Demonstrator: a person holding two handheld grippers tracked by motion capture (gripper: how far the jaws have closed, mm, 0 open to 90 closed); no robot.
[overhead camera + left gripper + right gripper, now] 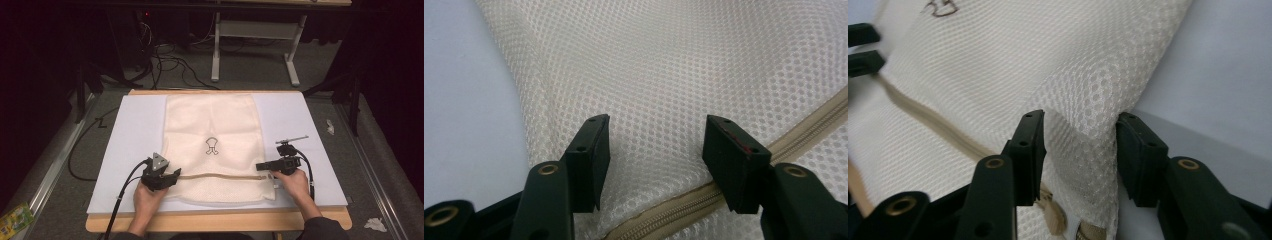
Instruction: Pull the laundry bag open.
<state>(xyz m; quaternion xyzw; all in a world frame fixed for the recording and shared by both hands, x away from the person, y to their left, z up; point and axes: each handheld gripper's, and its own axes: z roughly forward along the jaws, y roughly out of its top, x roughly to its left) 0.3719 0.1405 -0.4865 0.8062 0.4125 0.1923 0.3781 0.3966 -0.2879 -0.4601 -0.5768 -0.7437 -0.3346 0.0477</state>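
left tongs point(654, 155) spread, pressing the mesh bag point(214, 145) flat; right tongs point(1079, 155) spread around a raised fold by the zipper point(220, 176).

My left tool point(161, 176) is matt black, topped with a grey three-cornered plate, a black cable trailing from its rear. My right tool point(278, 164) is black too, with a thin grey rod above and a looping black cable. Brass-ringed screw holes stud the jaw arms; dark sleeves cover my forearms.
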